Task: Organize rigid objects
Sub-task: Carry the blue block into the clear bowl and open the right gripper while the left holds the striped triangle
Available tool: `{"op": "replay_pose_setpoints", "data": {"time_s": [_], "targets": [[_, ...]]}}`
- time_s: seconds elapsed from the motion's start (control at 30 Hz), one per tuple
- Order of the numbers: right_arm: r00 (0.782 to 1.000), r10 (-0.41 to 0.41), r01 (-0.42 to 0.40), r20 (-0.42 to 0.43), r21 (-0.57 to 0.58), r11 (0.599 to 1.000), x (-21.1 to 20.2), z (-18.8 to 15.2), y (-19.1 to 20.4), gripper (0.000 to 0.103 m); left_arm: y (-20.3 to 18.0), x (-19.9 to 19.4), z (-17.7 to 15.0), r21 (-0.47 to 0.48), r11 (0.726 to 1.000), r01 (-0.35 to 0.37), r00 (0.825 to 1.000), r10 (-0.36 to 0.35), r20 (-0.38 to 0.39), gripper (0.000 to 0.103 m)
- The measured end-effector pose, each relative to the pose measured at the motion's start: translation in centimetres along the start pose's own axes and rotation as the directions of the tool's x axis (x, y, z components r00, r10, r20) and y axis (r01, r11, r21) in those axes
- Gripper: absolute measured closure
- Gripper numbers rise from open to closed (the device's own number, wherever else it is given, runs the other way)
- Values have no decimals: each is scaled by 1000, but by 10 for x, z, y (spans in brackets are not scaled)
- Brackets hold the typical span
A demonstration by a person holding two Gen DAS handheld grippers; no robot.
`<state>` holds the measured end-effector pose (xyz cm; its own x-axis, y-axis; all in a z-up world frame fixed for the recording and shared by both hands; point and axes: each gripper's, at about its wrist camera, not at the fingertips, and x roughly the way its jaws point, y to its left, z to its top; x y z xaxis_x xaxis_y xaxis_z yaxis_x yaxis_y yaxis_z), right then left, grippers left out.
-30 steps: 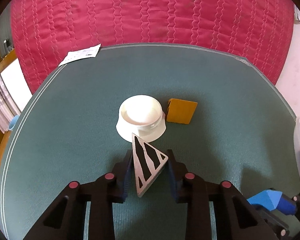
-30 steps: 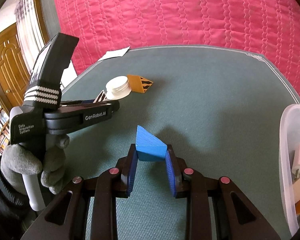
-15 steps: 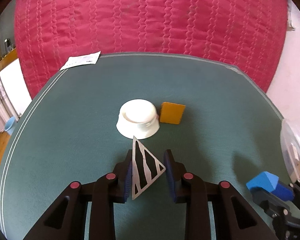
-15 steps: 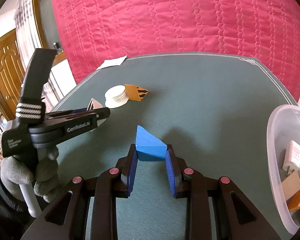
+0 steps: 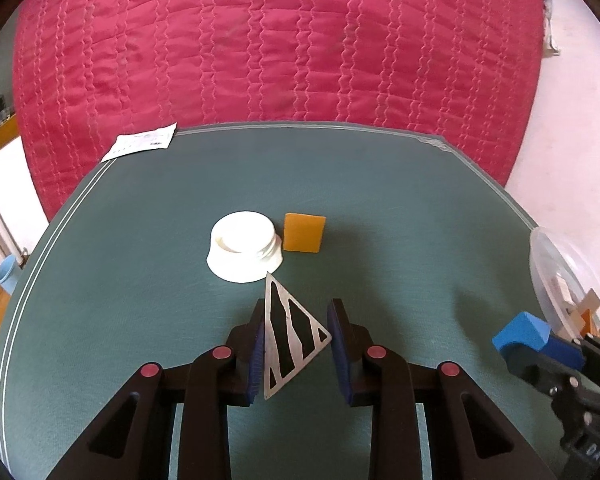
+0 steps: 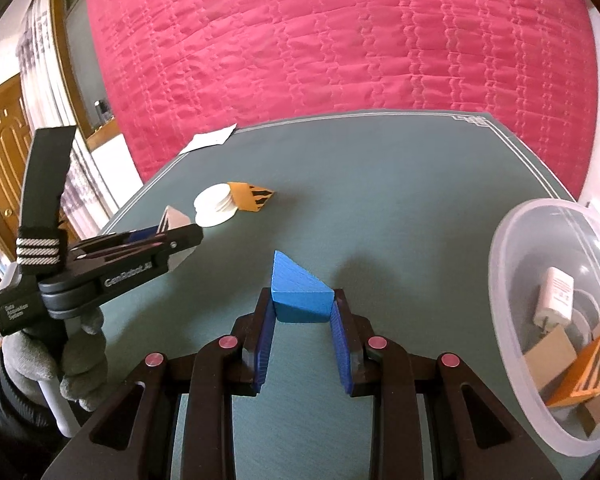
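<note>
My left gripper (image 5: 296, 344) is shut on a grey triangular block with black stripes (image 5: 290, 340) and holds it above the green table. It also shows in the right wrist view (image 6: 176, 236), with the striped block (image 6: 172, 218) in its jaws. My right gripper (image 6: 302, 318) is shut on a blue wedge block (image 6: 300, 294), which also shows in the left wrist view (image 5: 522, 330). A white lid (image 5: 244, 246) and an orange block (image 5: 304, 233) lie on the table beyond the left gripper.
A clear plastic bowl (image 6: 512, 264) at the table's right edge holds several blocks and a white plug. A paper slip (image 5: 140, 146) lies at the table's far left corner. A red quilted cover (image 5: 280, 40) hangs behind the green table (image 5: 400, 208).
Both grippers have risen and drawn back a little with their blocks. The bowl has come further into both views. The lid and orange block have not moved.
</note>
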<state>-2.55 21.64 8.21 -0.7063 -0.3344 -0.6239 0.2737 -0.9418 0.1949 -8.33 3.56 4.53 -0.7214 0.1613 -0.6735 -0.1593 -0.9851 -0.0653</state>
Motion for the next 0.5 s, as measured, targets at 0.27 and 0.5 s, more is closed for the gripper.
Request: {"op": "replay_pose_setpoints", "data": {"time_s": [0.27,0.5], "targets": [[999,-41,40,31,36,999,-18,2,-19,75,-7,-5,-2,26,999,32,999,-33,14,73],[992,-107,100,64,107,989,-40,5,-51,75,-10,-6,-3,40,998,38,999,-38,16,73]]}}
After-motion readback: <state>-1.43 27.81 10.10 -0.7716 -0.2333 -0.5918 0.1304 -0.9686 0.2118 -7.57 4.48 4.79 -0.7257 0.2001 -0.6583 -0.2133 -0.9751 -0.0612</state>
